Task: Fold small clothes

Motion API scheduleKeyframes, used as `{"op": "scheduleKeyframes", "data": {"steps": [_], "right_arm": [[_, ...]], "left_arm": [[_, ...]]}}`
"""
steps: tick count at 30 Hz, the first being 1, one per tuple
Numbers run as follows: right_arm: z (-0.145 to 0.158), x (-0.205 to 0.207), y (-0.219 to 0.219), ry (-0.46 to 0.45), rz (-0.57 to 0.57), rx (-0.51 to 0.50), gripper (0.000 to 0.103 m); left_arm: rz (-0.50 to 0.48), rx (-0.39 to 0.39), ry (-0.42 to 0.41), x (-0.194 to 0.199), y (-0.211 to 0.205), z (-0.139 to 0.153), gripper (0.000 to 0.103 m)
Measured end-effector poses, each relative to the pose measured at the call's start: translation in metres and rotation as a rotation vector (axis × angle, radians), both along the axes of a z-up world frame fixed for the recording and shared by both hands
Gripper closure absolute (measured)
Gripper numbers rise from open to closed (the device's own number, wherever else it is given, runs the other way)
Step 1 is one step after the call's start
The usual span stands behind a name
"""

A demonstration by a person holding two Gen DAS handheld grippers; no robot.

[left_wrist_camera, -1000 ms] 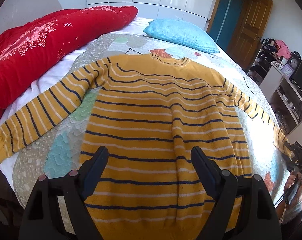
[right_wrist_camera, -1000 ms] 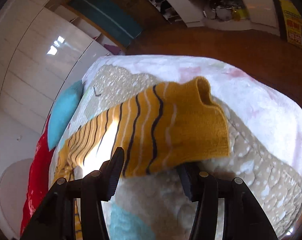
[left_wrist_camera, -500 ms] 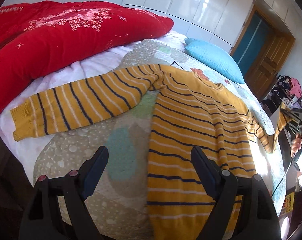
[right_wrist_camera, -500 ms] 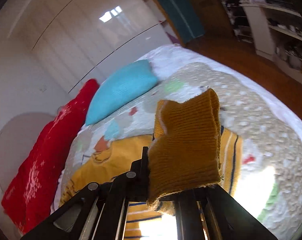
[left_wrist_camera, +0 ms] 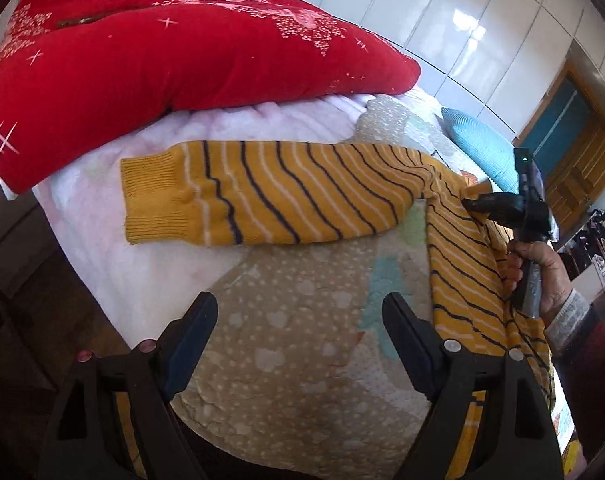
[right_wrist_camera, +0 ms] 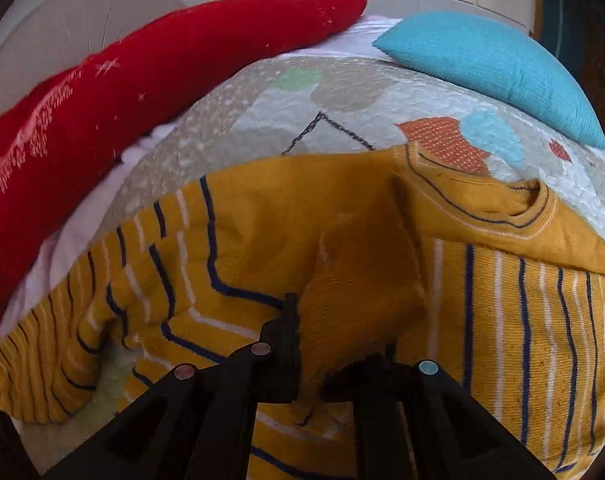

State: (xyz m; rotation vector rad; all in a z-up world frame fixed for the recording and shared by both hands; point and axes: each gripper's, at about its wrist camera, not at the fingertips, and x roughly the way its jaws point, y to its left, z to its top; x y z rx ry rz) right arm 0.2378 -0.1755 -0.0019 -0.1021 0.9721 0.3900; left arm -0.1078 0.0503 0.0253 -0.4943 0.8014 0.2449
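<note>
Your sweater (left_wrist_camera: 286,196) is mustard yellow with navy and white stripes. Beside it, the quilt (left_wrist_camera: 286,344) is beige with white dots; the duvet (left_wrist_camera: 162,52) red, the pillow (right_wrist_camera: 490,68) turquoise.

A mustard-yellow knit sweater (left_wrist_camera: 458,248) with thin navy and white stripes lies spread on the bed, round neckline toward the pillows. One sleeve (left_wrist_camera: 262,196) stretches out flat to the side, its plain ribbed cuff (left_wrist_camera: 158,200) at the end. The other sleeve's cuff (right_wrist_camera: 362,288) is lifted and carried over the chest.
</note>
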Motion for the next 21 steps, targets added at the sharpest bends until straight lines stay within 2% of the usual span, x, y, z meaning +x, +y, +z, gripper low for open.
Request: {"op": "scheduleKeyframes", "data": {"steps": [1,4,6,7,9,11,13,15,18,21], "right_arm": [[-0.001,-0.005,0.011,-0.032,0.020,-0.045,0.077],[0.000,-0.023,0.045,-0.090,0.146,-0.125,0.054],[0.001,-0.039,0.069,-0.157,0.233,-0.211,0.051],[0.003,-0.047,0.075,-0.168,0.276,-0.221,0.051],[0.014,-0.058,0.080,-0.133,0.338,-0.160,0.050],[0.027,-0.075,0.071,-0.130,0.339,-0.118,0.048],[0.040,-0.095,0.053,-0.146,0.334,-0.085,0.039],[0.051,-0.117,0.027,-0.152,0.330,-0.045,0.034],[0.060,-0.146,-0.021,-0.151,0.278,-0.040,0.034],[0.066,-0.165,-0.076,-0.147,0.180,-0.044,0.034]], "left_arm": [[0.006,-0.006,-0.002,0.000,0.002,-0.002,0.019],[0.023,-0.019,-0.002,-0.003,0.007,-0.005,0.019],[0.037,-0.020,-0.006,-0.005,0.009,-0.004,0.019],[0.045,-0.016,-0.007,-0.006,0.011,-0.004,0.019],[0.073,-0.002,-0.001,-0.009,0.017,-0.004,0.019],[0.109,0.005,0.008,-0.011,0.027,-0.004,0.019],[0.149,0.021,0.005,-0.009,0.040,-0.004,0.019],[0.177,0.036,0.010,-0.002,0.054,-0.006,0.019],[0.190,0.001,0.017,0.018,0.074,-0.015,0.019],[0.192,-0.018,0.039,0.039,0.087,-0.026,0.019]]}}
